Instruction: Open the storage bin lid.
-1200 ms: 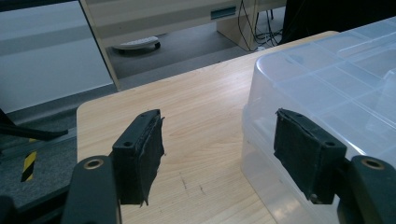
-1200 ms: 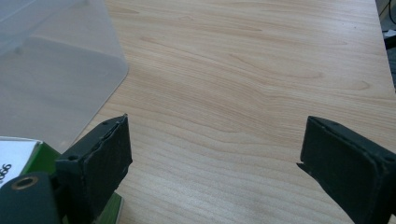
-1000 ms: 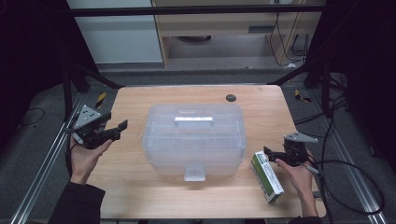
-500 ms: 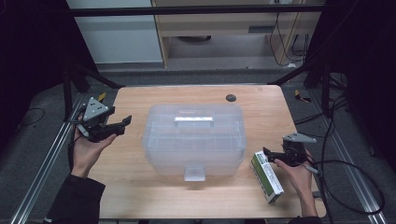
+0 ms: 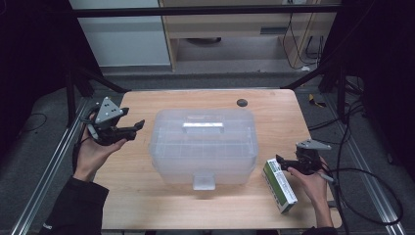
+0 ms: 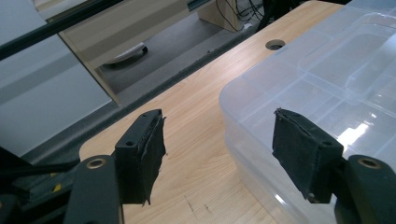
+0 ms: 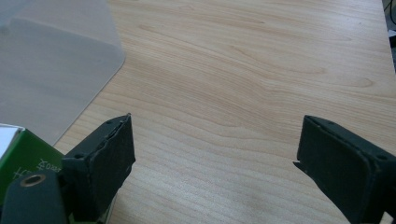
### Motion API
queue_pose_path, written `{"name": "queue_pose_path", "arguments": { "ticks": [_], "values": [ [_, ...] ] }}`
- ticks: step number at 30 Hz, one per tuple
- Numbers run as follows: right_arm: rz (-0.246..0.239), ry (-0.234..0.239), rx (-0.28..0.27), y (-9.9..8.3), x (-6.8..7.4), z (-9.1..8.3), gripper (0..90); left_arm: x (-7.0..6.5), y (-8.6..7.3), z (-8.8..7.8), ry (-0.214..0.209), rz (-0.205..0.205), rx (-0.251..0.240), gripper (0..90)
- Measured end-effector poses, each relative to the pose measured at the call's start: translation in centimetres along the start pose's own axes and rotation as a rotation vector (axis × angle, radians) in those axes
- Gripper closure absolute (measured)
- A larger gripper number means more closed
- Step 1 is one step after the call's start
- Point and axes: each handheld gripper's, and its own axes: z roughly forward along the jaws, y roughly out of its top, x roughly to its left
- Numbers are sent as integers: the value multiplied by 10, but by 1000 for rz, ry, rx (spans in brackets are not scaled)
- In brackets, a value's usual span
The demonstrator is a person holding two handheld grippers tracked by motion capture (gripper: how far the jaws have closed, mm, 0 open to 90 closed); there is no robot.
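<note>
Lifting toward the one clear storage box [image 5: 203, 147], left gripper [image 5: 133, 129] is spreading wide; right gripper [image 5: 283, 161], also spread, is partly hiding one green carton [image 5: 279, 184].

green box [image 7: 21, 151] cut off at the left edge of the right gripper view, print too blurred to read. clear storage bin [image 6: 322, 93] running off the right edge of the left gripper view, contents too hazy to tell.
</note>
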Motion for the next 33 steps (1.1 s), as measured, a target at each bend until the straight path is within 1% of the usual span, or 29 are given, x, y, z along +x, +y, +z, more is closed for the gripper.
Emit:
{"name": "queue_pose_path", "arguments": {
  "ticks": [2,4,8,9,10,11,12,15,16,17,18,19,22,24,27,29,30,33],
  "values": [
    [0,-1,-4,0,0,-1,117,-3,4,0,-10,38,15,336],
    [-1,-2,-2,0,0,0,117,-6,7,1,-14,67,29,336],
    [7,0,1,0,0,0,125,-12,13,4,-29,101,31,333],
    [8,0,3,0,0,0,129,-13,15,5,-30,115,37,333],
    [8,0,3,0,0,0,129,-13,15,5,-30,115,37,333],
    [9,-1,9,0,0,0,140,-15,18,5,-27,126,29,333],
    [19,-5,24,0,0,1,158,-16,21,6,-33,134,24,336],
    [26,-12,27,1,0,0,166,-20,25,9,-40,152,25,336],
    [26,-15,26,1,0,0,166,-20,25,9,-40,152,25,336],
    [27,-18,27,0,1,0,166,-22,28,11,-45,167,33,338],
    [28,-17,28,0,1,1,166,-23,29,12,-52,163,34,338],
    [20,-19,24,0,1,1,166,-24,31,12,-57,169,37,338],
    [27,-28,27,1,2,1,171,-27,35,13,-69,193,38,336],
    [11,-29,32,1,2,1,179,-29,38,13,-79,210,46,337],
    [12,-40,30,1,2,2,183,-31,41,14,-91,236,59,335],
    [21,-44,26,1,3,2,194,-32,42,14,-94,239,62,334],
    [23,-54,25,1,3,2,211,-34,44,15,-97,253,72,335],
    [16,-61,23,1,3,1,223,-38,47,16,-94,280,86,336]
  ]
}}
